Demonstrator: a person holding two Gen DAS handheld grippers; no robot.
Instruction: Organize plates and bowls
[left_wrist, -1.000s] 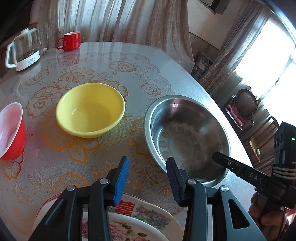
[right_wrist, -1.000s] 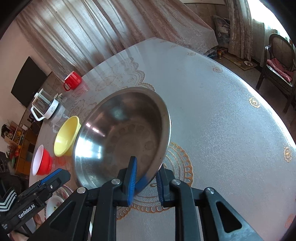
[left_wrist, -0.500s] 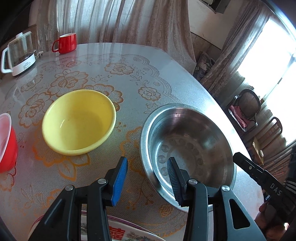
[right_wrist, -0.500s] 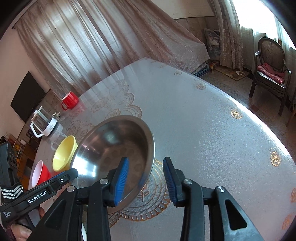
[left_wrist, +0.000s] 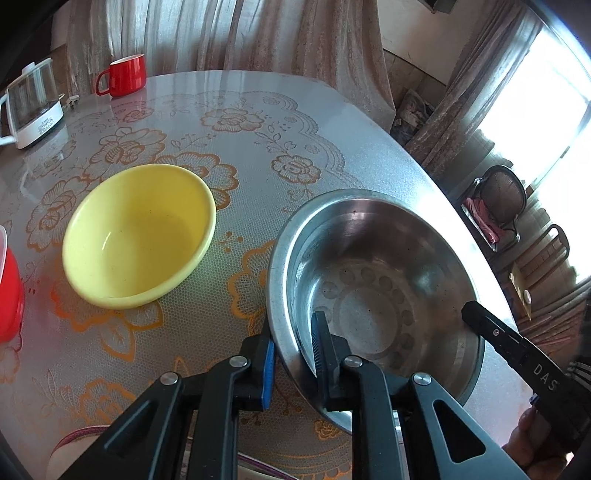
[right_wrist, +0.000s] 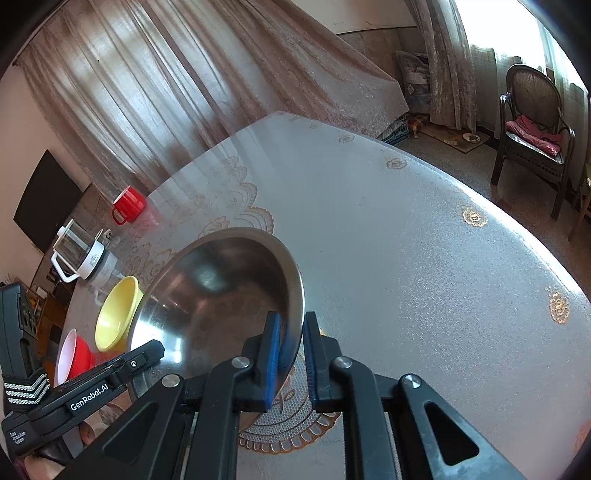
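The big round surface (left_wrist: 236, 96) wears a lacy cloth with orange flowers. On its right side sits the steel bowl (left_wrist: 373, 280), the biggest dish here. It is shiny and grey, with a ring of little round dents in its bottom. It is wide and deep with a thin rim.

The bowl looks stiff and hard, so it will not bend or break. It is smooth, so it may slip. Because it is so wide, it may tip if only one side is lifted. The thin rim is the best place to take hold, one side for each hand.

The left gripper (left_wrist: 293, 347) is closing its jaws on the near left rim, one pad inside the bowl and one outside. The right gripper (right_wrist: 290, 347) has its jaws clenched on the rim at the other side.

To the left of the steel bowl sits the yellow bowl (left_wrist: 138, 234), smaller and empty. It looks light. Farther left, at the edge of view, is the red bowl (left_wrist: 9, 295). A flowered plate (left_wrist: 74, 443) peeks out at the near edge.
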